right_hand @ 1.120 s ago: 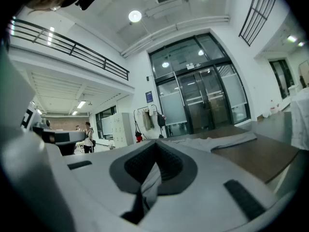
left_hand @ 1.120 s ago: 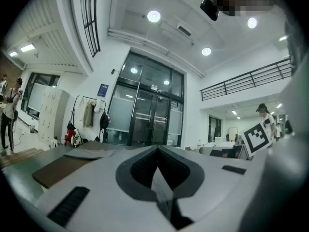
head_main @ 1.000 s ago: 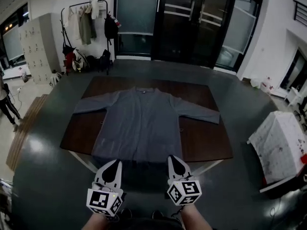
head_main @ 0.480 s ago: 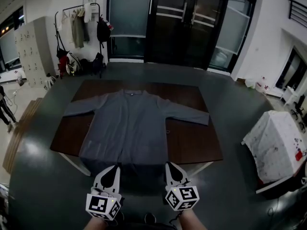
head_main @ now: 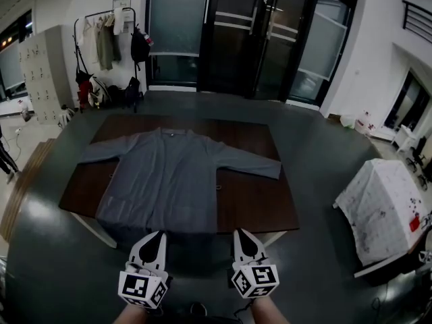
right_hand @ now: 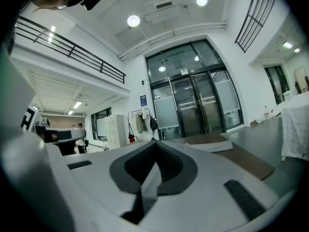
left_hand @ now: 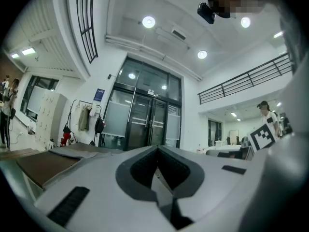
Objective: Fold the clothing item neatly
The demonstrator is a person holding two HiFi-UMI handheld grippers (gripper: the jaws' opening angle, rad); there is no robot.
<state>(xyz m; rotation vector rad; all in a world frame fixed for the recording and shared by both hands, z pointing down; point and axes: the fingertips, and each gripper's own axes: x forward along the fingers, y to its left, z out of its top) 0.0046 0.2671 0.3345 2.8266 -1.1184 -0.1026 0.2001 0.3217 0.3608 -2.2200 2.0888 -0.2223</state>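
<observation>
Where shirt [head_main: 162, 181] overhangs table [head_main: 253, 201] edge, floor [head_main: 317, 174] around

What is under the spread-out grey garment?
A dark brown tabletop shows on both sides of the grey garment, which lies flat on it. Anything directly beneath the cloth is covered.

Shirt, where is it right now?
In the head view the shirt lies spread flat on the brown table, left of centre. Its near hem is just ahead of the left gripper and the right gripper.
</observation>
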